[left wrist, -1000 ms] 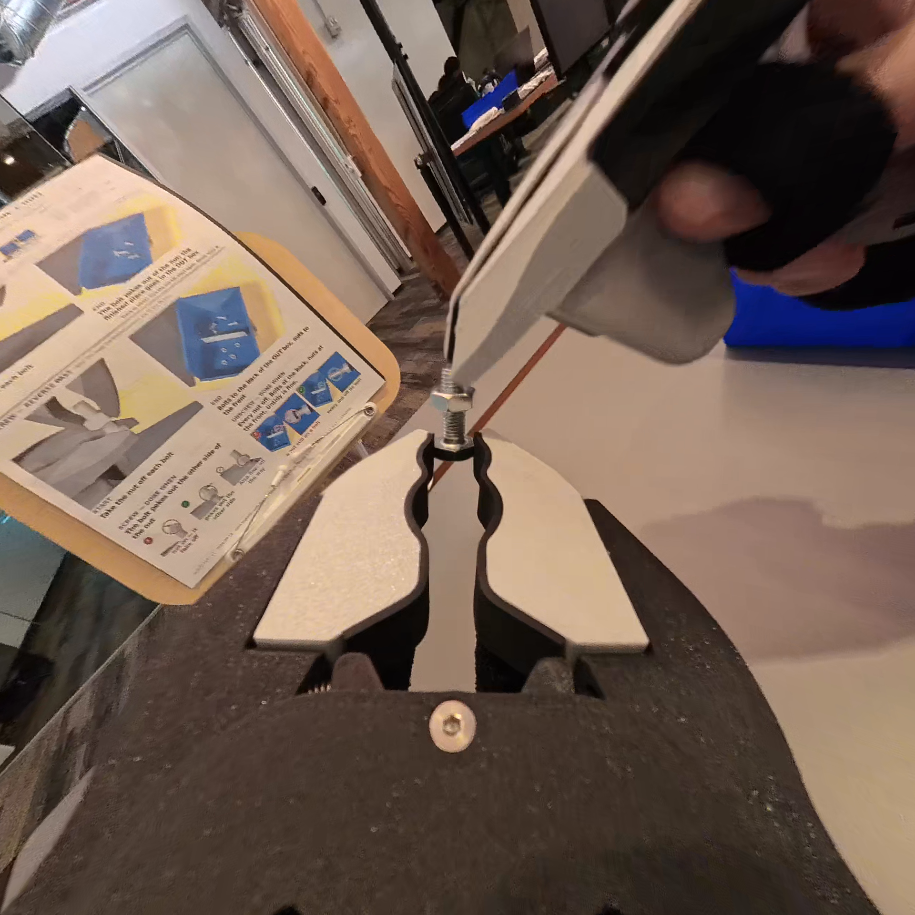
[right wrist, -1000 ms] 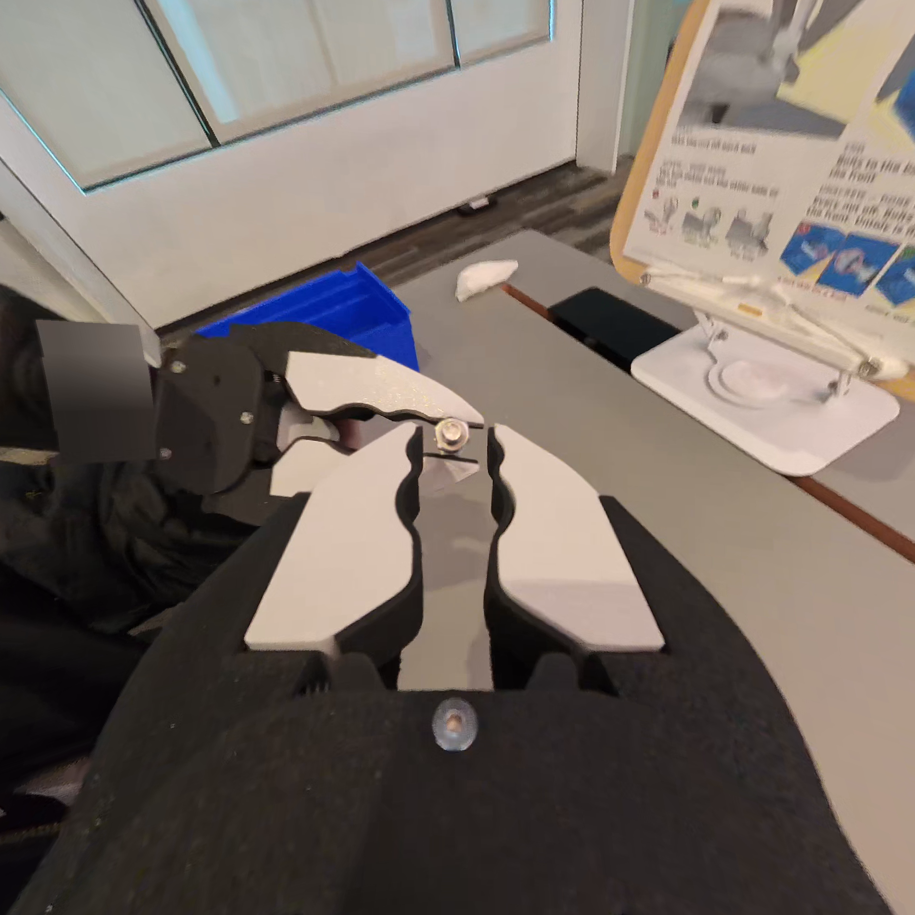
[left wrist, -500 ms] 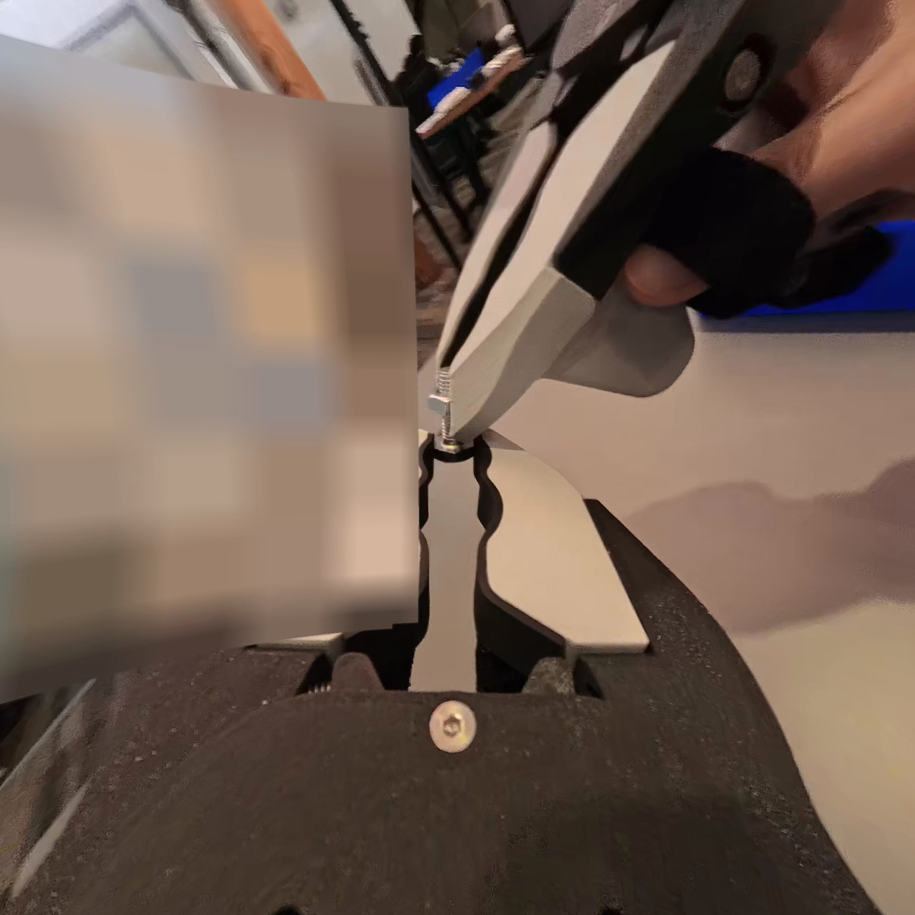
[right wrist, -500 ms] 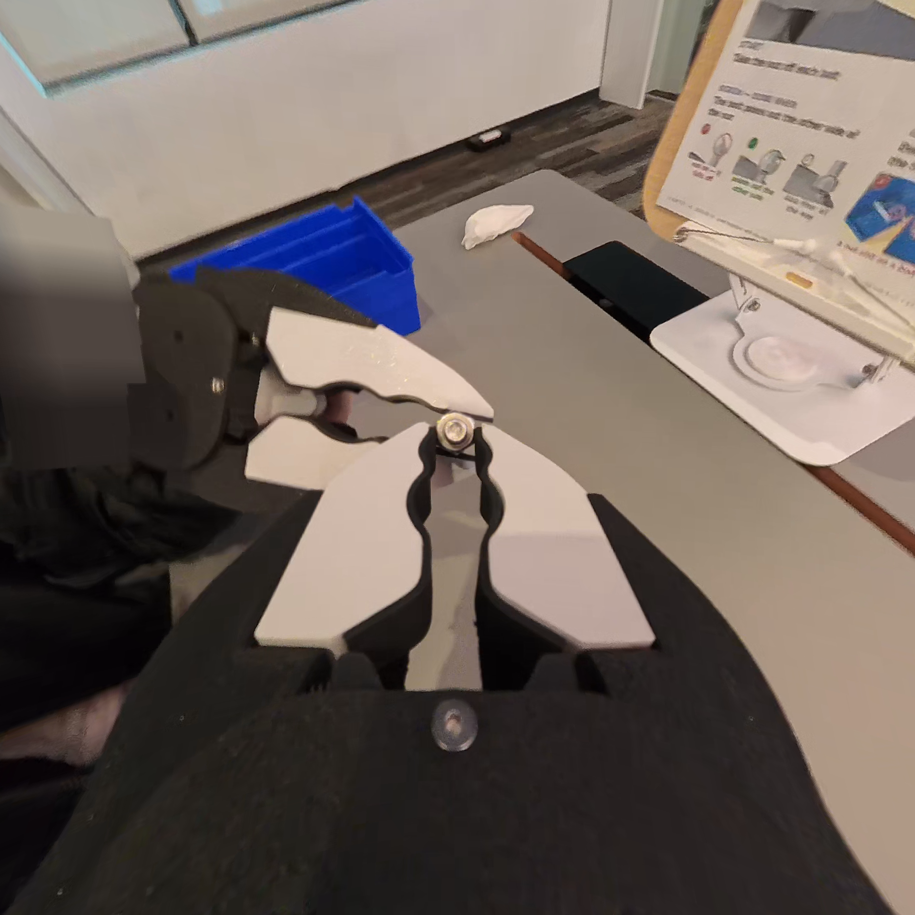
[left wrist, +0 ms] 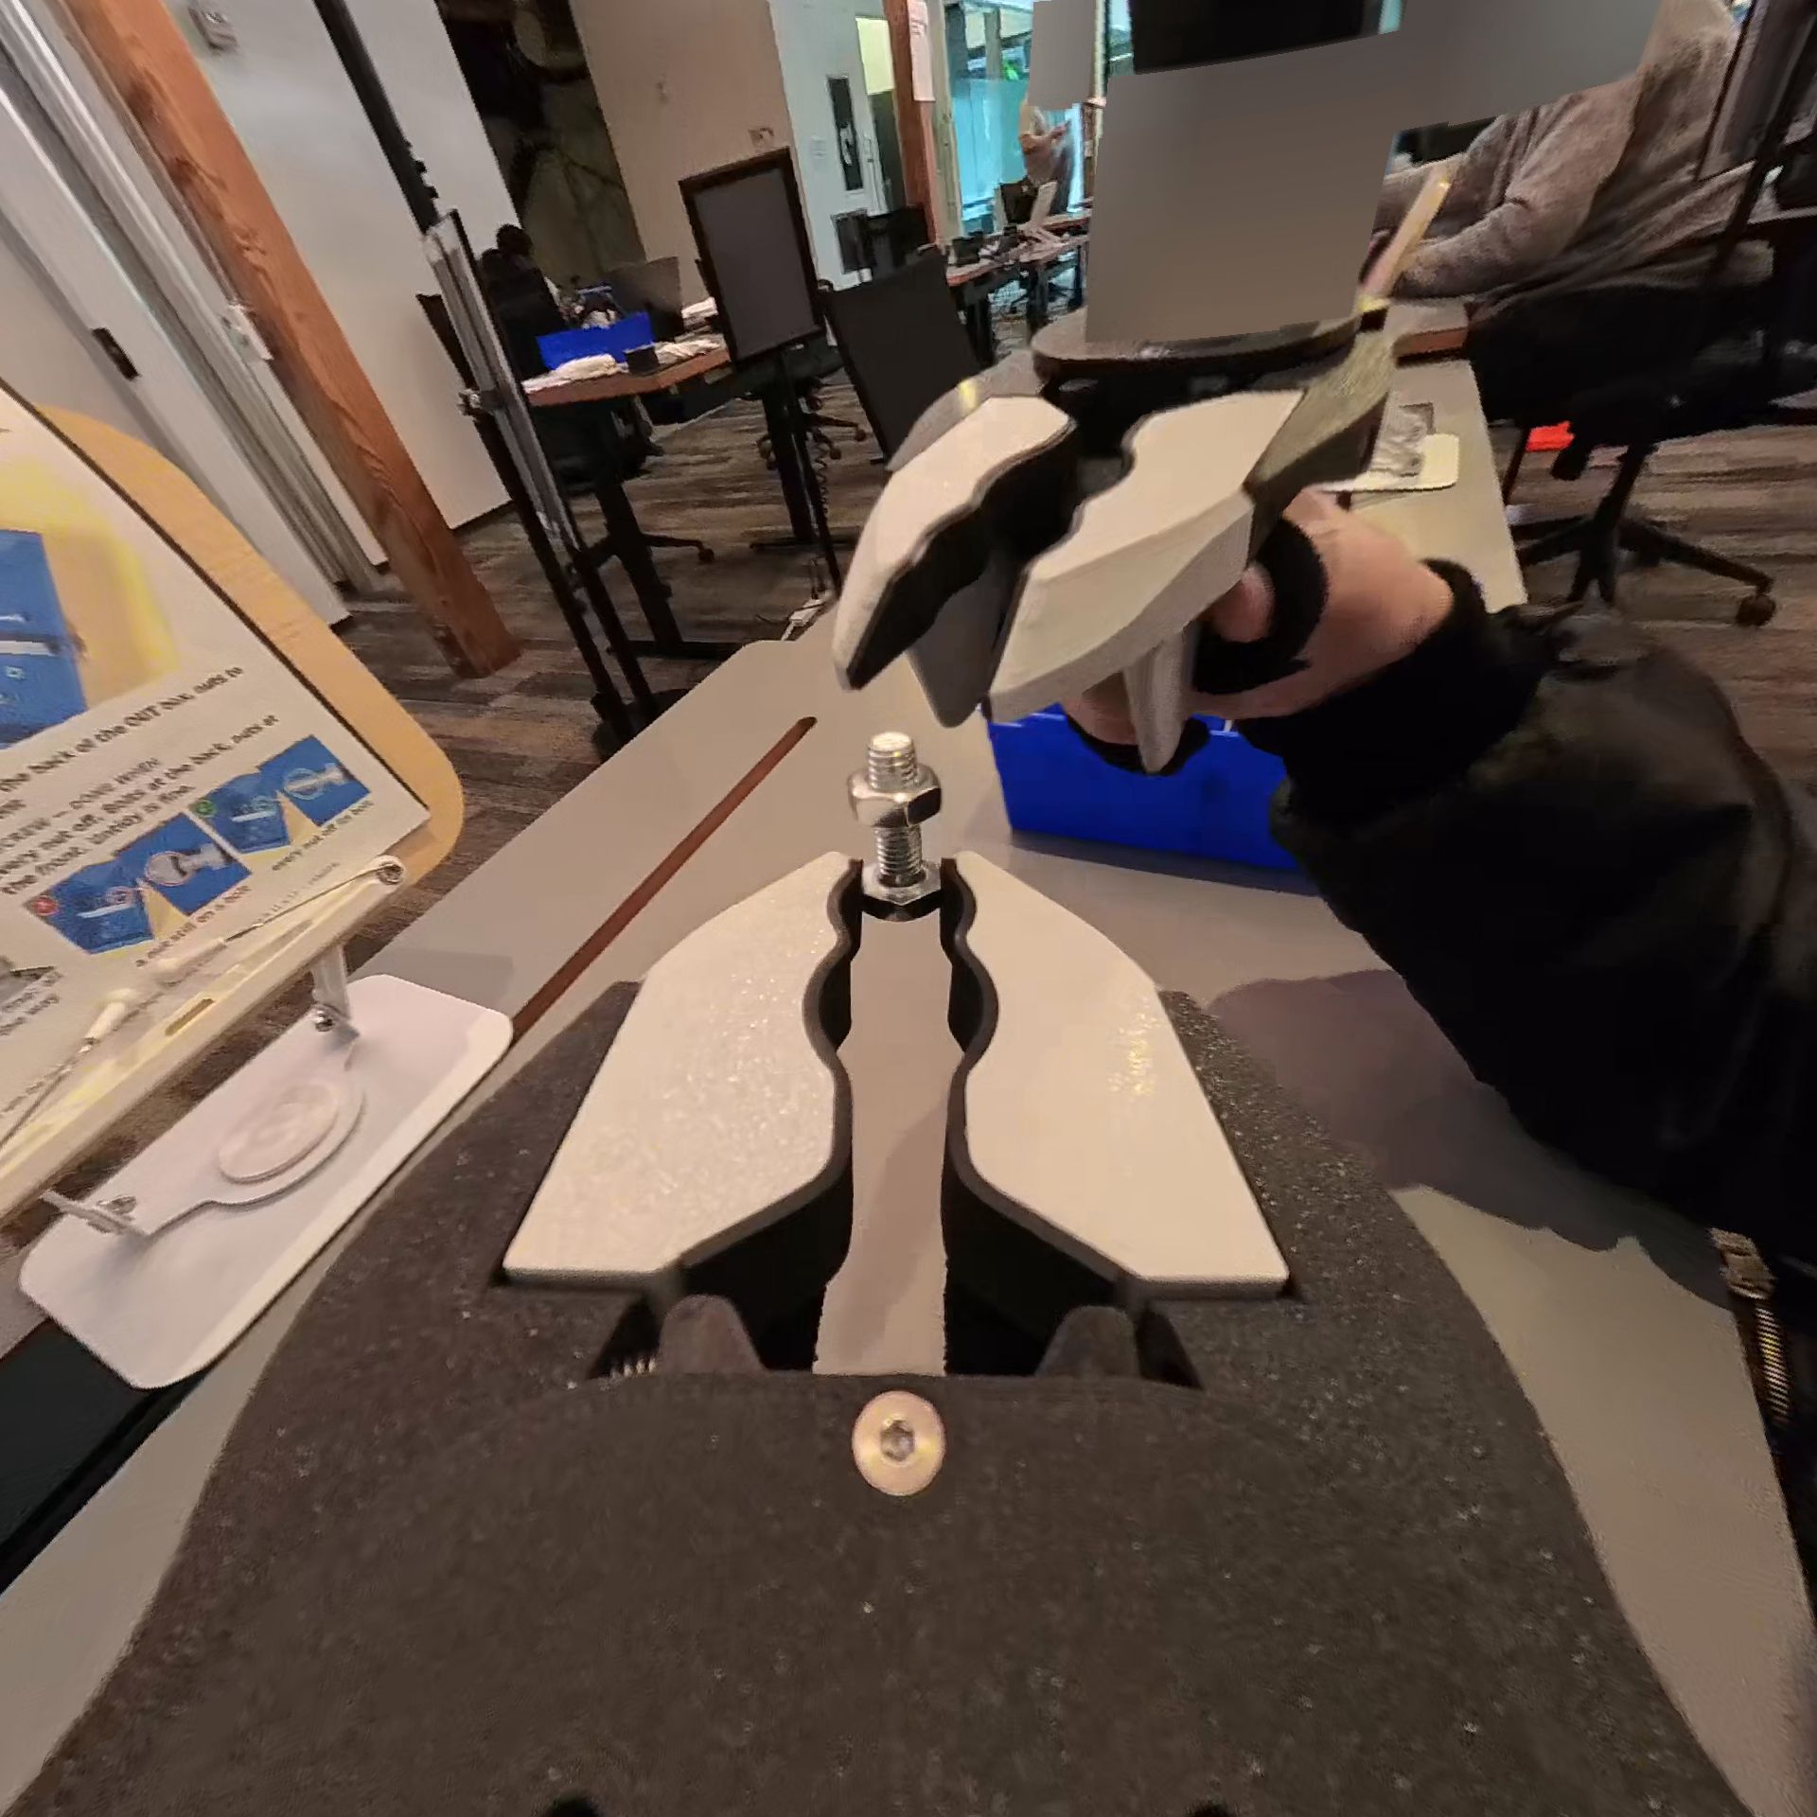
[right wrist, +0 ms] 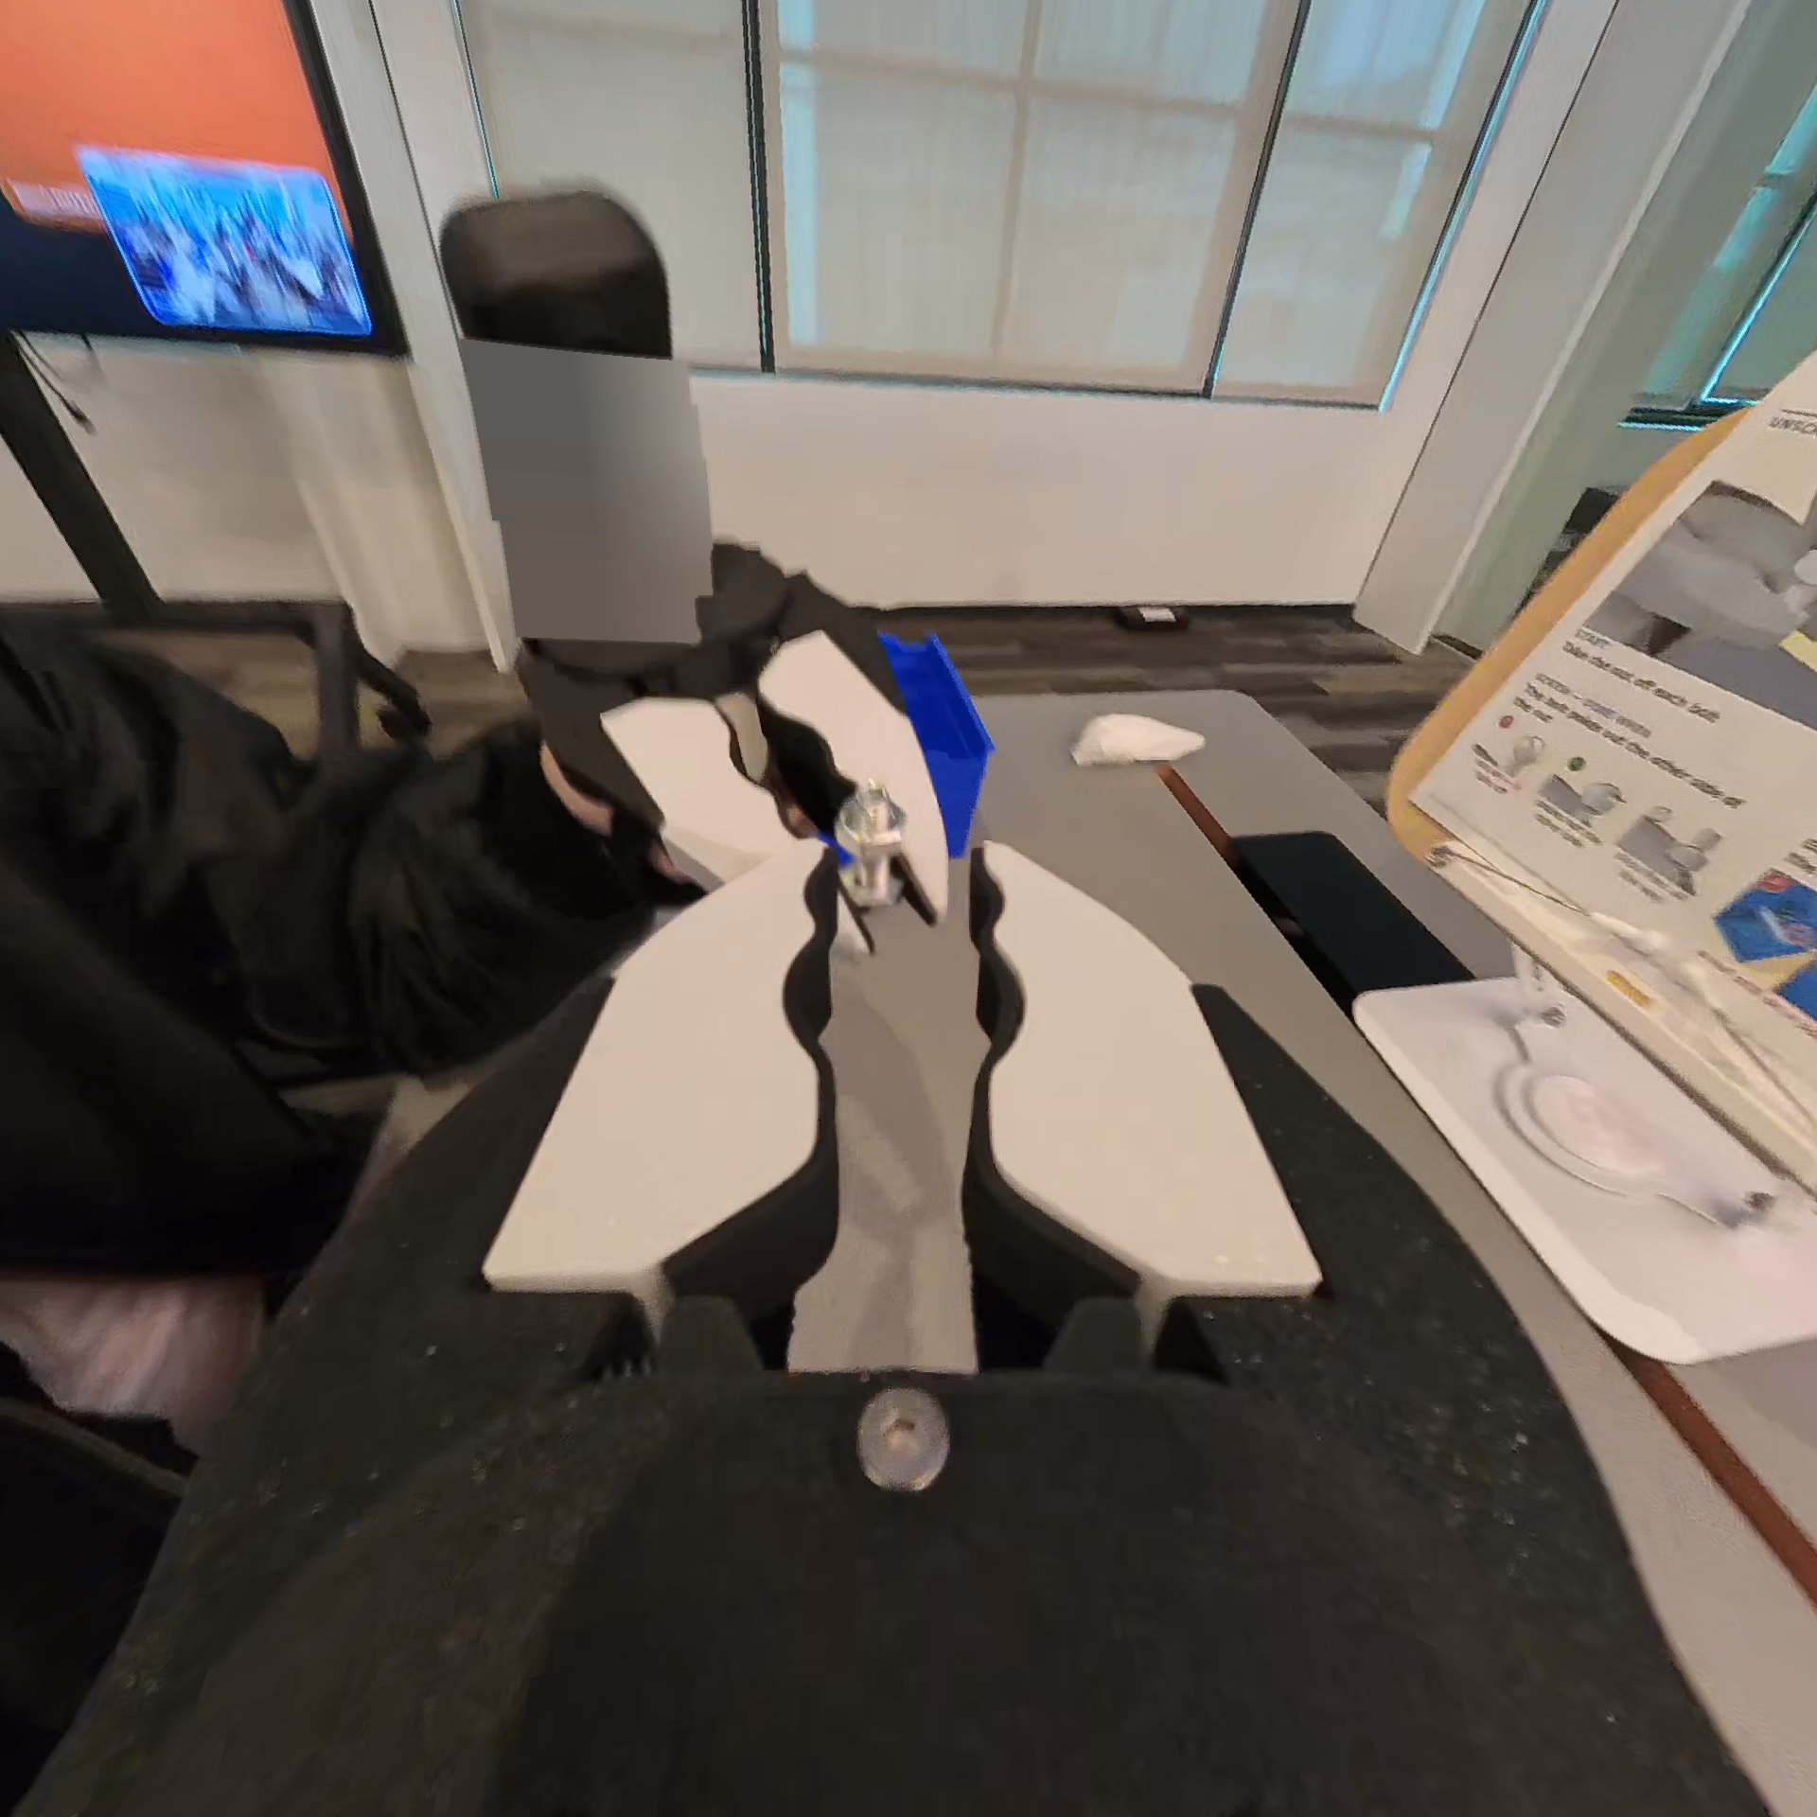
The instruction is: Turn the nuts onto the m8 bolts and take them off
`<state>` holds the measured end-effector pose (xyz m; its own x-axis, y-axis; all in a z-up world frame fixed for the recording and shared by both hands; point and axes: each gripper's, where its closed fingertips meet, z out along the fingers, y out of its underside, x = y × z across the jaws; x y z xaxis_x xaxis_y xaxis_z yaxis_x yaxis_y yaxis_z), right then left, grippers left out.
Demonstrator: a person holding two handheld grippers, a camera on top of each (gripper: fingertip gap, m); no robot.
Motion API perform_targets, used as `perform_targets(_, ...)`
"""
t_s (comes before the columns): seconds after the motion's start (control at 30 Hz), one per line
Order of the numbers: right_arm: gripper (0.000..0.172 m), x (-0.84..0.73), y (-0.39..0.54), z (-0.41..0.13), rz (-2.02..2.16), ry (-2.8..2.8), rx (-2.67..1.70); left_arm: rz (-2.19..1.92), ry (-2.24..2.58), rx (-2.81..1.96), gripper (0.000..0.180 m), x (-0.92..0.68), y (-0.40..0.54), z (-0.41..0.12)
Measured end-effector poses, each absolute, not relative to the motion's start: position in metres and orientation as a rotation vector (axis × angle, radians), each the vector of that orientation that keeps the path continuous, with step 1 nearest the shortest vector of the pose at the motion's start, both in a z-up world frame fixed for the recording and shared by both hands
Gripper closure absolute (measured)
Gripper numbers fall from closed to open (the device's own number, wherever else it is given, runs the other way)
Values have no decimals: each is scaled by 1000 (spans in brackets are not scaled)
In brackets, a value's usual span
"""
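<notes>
The left gripper (left wrist: 897, 885) clamps the head of a silver bolt (left wrist: 893, 855), both pads pressing it, so the bolt stands upright with a nut (left wrist: 893, 798) threaded partway down its shaft. Above and to the right of the bolt, the right gripper (left wrist: 929, 678) hovers with its jaws parted and bare, clear of the nut. Behind the bolt to the right on the grey table (left wrist: 1131, 914) sits a blue bin (left wrist: 1131, 806); its contents cannot be seen.

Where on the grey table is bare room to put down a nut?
Bare table lies between the blue bin, the white cloth and the black pad. It is crowded at the white stand base and around the bolt.
</notes>
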<state>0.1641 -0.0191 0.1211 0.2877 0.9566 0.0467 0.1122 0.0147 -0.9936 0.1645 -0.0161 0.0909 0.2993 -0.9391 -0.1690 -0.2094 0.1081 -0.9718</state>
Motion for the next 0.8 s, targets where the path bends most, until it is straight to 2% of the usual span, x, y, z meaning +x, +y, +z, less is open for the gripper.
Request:
perform_targets(0.4,144,158,-14,115,792,-1097,-1426,-798,1153,-1384,166,166,-19,92)
perform_targets(0.5,151,171,-10,121,797,-1045,-1419,-854,1134,-1390,166,165,-20,96)
perform_targets(0.8,143,153,-17,117,840,-1095,-1408,-864,1135,-1399,166,166,-22,95)
